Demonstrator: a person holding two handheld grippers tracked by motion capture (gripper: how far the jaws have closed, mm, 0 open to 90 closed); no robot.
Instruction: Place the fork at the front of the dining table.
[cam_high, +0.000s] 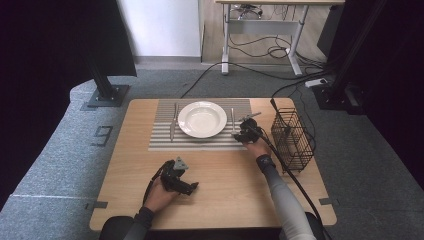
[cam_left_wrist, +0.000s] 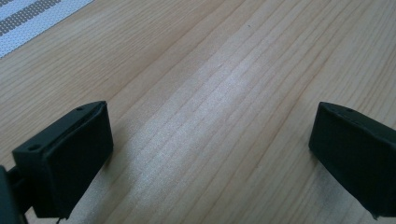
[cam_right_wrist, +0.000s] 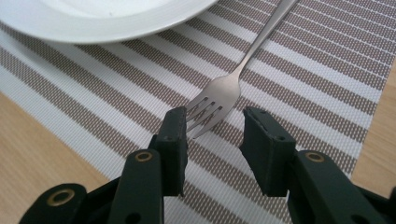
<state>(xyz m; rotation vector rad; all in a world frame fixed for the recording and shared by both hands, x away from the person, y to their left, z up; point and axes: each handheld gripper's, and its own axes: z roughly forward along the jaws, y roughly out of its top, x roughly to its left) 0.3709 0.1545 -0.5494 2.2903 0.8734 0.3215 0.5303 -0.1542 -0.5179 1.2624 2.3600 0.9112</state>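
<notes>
Right of the round white ceramic plate (cam_high: 202, 119), on the grey-and-white striped woven placemat (cam_high: 165, 142), lies the slim stainless-steel fork (cam_right_wrist: 223, 95), tines toward the right gripper (cam_right_wrist: 215, 133). That gripper's jaws stand apart around the tine tips, with a gap on the far side, so nothing is clamped. The fork looks light, stiff and slick, and it lies flat, so a pinch across the narrow neck just behind the tines seems likelier to hold than one on the tips. Nearer the person than the plate, the left gripper (cam_left_wrist: 210, 154) hangs wide apart over bare wooden table (cam_left_wrist: 243, 70).
</notes>
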